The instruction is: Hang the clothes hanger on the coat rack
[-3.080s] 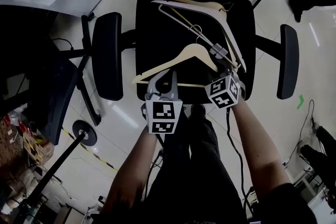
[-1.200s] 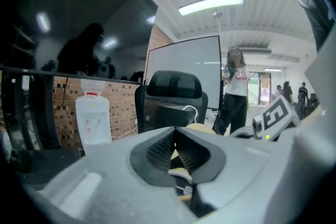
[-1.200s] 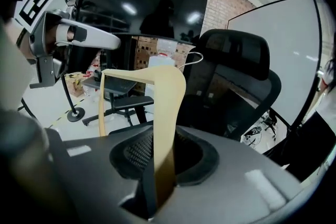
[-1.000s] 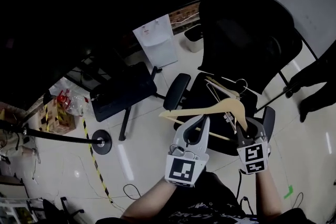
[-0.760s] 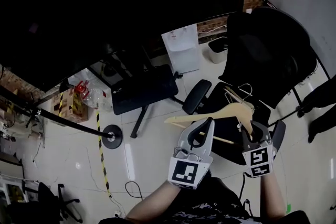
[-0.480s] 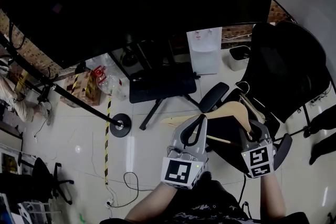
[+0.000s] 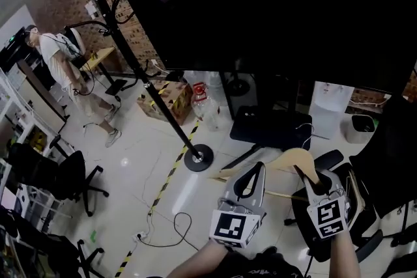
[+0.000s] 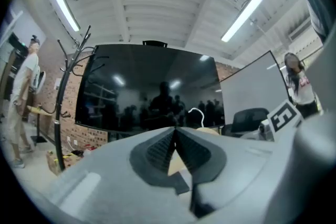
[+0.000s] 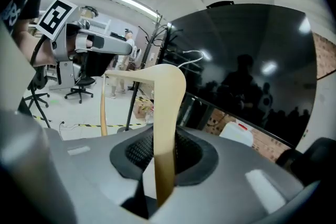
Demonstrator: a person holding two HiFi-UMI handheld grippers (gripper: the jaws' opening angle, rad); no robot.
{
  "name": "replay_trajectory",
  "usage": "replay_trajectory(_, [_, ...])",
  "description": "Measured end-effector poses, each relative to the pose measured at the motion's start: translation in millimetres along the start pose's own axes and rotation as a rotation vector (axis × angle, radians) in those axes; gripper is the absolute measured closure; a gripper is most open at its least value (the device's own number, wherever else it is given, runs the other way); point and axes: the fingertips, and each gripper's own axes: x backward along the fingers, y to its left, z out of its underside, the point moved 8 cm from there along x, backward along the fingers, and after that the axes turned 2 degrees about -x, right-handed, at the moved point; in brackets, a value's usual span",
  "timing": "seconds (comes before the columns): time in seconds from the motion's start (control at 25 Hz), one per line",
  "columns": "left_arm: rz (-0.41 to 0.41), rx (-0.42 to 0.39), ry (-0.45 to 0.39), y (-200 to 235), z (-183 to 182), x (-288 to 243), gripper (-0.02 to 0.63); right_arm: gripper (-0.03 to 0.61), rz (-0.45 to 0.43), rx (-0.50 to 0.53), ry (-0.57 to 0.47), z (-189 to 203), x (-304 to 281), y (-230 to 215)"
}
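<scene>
Pale wooden clothes hanger (image 7: 294, 158) is clamped by both tools: left gripper (image 7: 257, 169) has its jaws shut on one arm, right gripper (image 7: 307, 176) on the other. I reckon that stops it swinging & leaves the wire hook (image 8: 197, 112) free. Black metal coat rack (image 7: 133, 68) stands well apart, up-left.

Coat rack (image 7: 140, 68) left of hanger (image 7: 294, 156), before screen (image 7: 260, 10).

The hanger (image 7: 294, 157) has been lifted and carried toward the coat rack (image 7: 140, 71).

Left claw (image 7: 259, 167), right claw (image 7: 301, 172), both clamped shut
</scene>
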Motion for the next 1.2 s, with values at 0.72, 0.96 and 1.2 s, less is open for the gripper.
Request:
replay_trajectory(0.72, [-0.327, -0.074, -0.047, 230.2, -28.1, 120.6, 0.609, 0.494, -0.37, 0.227, -0.325, -171.9, -177.4, 178.0])
replay_trajectory(0.96, [-0.295, -0.07, -0.04, 291.4, -20.8, 133.2, 0.609, 0.494, -0.4, 0.249, -0.386, -214.3, -235.5, 207.4])
replay_trajectory(1.2, [-0.26, -0.082, 0.002, 344.0, -2.9, 138.2, 0.609, 0.494, -0.329, 0.311, -0.33, -236.3, -281.9, 226.2])
